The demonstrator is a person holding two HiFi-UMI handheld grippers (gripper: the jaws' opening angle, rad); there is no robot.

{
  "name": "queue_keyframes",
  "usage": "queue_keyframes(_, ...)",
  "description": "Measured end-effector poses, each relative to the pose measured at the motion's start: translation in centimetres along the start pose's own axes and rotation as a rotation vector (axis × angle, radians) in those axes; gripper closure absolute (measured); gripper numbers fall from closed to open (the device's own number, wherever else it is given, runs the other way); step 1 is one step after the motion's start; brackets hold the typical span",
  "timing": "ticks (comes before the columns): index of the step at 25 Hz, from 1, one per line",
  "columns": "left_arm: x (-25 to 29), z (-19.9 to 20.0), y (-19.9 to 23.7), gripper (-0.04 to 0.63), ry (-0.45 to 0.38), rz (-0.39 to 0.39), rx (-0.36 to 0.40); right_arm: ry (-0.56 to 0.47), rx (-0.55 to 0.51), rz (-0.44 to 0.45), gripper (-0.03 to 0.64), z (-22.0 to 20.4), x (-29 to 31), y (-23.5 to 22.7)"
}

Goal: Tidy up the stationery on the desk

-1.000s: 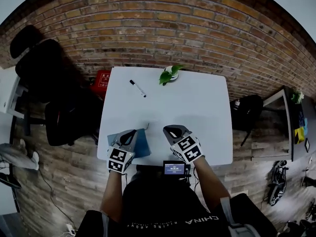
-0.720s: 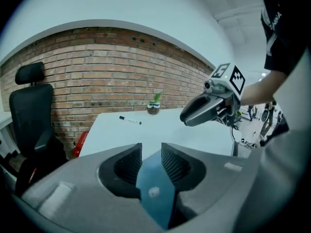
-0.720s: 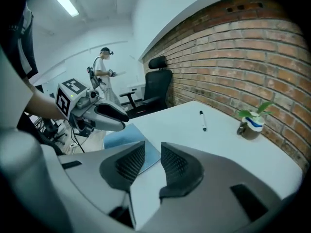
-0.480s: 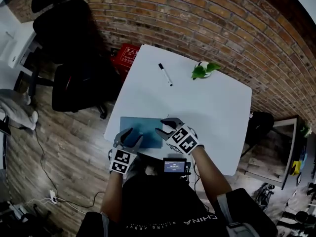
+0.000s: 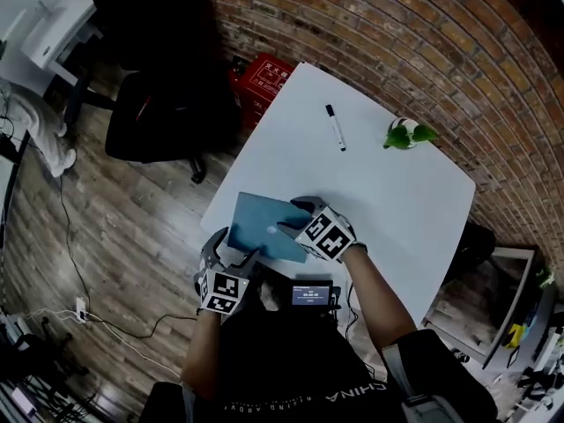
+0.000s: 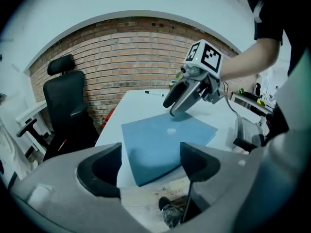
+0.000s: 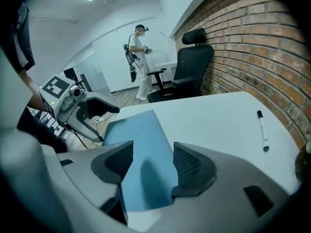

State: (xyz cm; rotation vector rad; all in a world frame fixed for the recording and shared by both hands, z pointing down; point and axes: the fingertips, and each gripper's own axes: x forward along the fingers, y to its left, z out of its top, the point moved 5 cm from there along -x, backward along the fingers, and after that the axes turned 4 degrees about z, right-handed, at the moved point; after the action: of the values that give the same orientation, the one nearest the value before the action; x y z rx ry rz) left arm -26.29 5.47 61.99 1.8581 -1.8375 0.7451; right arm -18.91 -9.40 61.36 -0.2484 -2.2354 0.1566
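Grey left gripper (image 5: 229, 251) at the near edge of the white desk (image 5: 397, 210): jaws released, just opened, corner of the blue notebook (image 5: 260, 223) between them, unpressed. Notebook lies flat at the desk's near left corner. Beside it, right gripper (image 5: 295, 218): jaws just opened, spread over the cover, gripping nothing. Black marker (image 5: 336, 128) lies farther right, well apart

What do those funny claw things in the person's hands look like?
They are grey plastic claws: the left gripper and the right gripper. Each has two curved black jaws and a white cube printed with black square patterns, like little puzzles. The person wears a black short-sleeved shirt with white letters on it.
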Motion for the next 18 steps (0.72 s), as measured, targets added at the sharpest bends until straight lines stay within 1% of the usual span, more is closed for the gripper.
queue_keyframes(4,-0.3,-1.6,0.1,0.219,0.037,-0.004,0.004,0.033,-0.015,0.026,0.336,0.4,1.7,-0.1)
queue_keyframes(8,-0.1,-2.2,0.0,0.215,0.061,-0.023,0.007,0.048,-0.029,0.032,0.328,0.6,2.8,-0.4)
queue_keyframes(18,0.7,-2.1,-0.2,0.215,0.112,-0.059,0.096,0.062,-0.019,0.047,0.331,0.3,3.5,-0.9)
